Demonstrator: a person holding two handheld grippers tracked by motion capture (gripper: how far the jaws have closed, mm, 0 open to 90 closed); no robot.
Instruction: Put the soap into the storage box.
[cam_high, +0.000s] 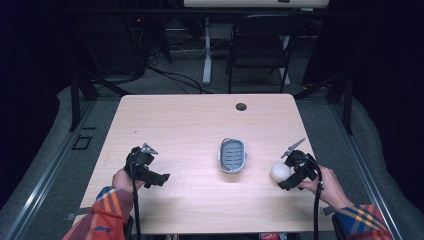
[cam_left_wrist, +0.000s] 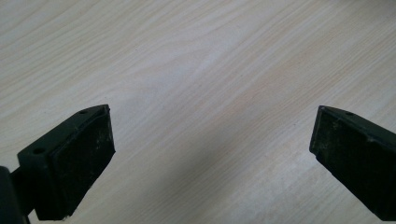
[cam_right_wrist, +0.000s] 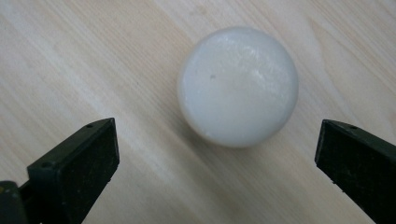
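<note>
A white round soap-like ball (cam_high: 280, 172) lies on the wooden table (cam_high: 190, 125) at the right. My right gripper (cam_high: 288, 184) hovers just over it, open, and in the right gripper view the ball (cam_right_wrist: 238, 85) sits just beyond the gap between the two black jaws, touching neither. A small grey oval dish with a slatted floor (cam_high: 233, 155) rests at the table's middle. My left gripper (cam_high: 161, 178) is at the left, near the front edge, open over bare wood (cam_left_wrist: 210, 93) with nothing between its jaws.
A round cable hole (cam_high: 241, 106) is set in the table's far side. Beyond the table stand a black chair (cam_high: 260, 45) and a white desk leg (cam_high: 207, 50). Bare wood lies between the dish and either gripper.
</note>
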